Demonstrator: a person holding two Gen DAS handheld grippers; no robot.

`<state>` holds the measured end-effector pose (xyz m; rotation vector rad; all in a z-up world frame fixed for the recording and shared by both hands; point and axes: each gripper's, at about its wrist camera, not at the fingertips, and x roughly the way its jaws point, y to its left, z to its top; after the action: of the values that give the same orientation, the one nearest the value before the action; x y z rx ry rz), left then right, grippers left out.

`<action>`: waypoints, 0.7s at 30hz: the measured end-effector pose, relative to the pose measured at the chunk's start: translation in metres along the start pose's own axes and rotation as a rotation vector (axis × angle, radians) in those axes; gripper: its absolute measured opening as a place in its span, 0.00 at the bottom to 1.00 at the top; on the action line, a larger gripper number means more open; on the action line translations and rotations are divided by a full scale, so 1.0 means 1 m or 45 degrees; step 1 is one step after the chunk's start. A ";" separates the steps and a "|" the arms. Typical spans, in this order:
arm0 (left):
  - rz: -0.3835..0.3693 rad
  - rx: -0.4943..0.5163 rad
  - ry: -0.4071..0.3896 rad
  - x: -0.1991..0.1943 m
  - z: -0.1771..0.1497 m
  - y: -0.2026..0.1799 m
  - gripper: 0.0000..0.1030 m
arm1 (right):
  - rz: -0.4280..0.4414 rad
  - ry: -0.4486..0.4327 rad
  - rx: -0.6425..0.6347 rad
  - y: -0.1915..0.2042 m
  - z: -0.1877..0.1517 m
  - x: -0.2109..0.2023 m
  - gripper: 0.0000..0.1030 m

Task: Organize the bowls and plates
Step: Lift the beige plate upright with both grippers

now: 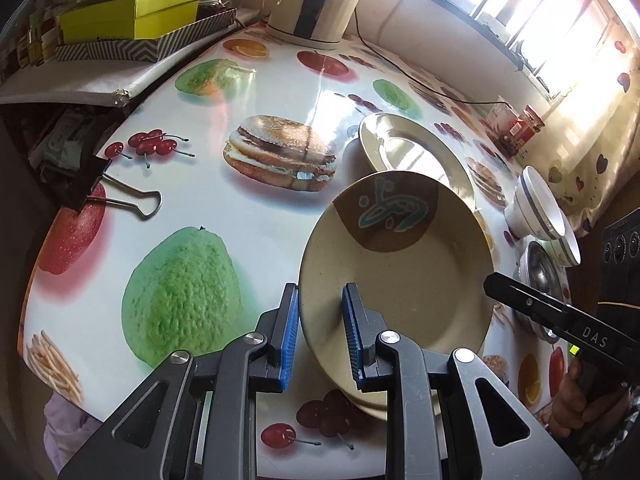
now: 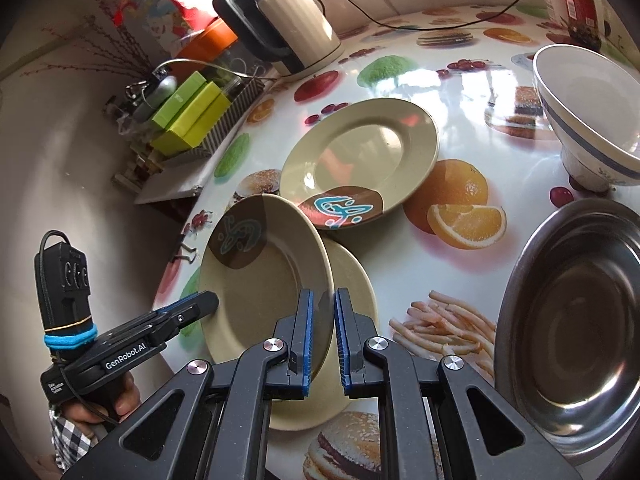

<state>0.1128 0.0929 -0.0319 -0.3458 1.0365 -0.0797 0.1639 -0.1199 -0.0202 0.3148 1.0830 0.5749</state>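
Right wrist view: my left fingers (image 2: 208,305) and right fingers (image 2: 320,336) both clamp the tilted plate (image 2: 256,276), at nine and three o'clock.

This is a home kitchen or dining corner. The table (image 1: 248,248) wears a glossy oilcloth printed with burgers, cherries, oranges and fries, held at its edge by a binder clip (image 1: 116,194). An electric kettle (image 2: 288,28) stands at the back with its cord trailing past a sauce jar (image 2: 582,4). Green boxes (image 1: 136,8) pile up on a side shelf, daylight comes through a window (image 1: 520,12), and a heart-patterned curtain (image 1: 592,152) hangs beside it.
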 end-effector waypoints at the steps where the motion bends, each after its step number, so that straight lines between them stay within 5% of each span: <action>1: 0.000 0.003 0.004 0.000 0.000 -0.001 0.22 | -0.007 -0.001 -0.001 0.000 -0.001 -0.001 0.11; 21: 0.029 0.046 0.042 0.004 -0.009 -0.011 0.22 | -0.071 -0.006 0.026 -0.004 -0.020 -0.007 0.11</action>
<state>0.1083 0.0797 -0.0364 -0.3004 1.0699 -0.0841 0.1449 -0.1277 -0.0263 0.3025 1.0908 0.5132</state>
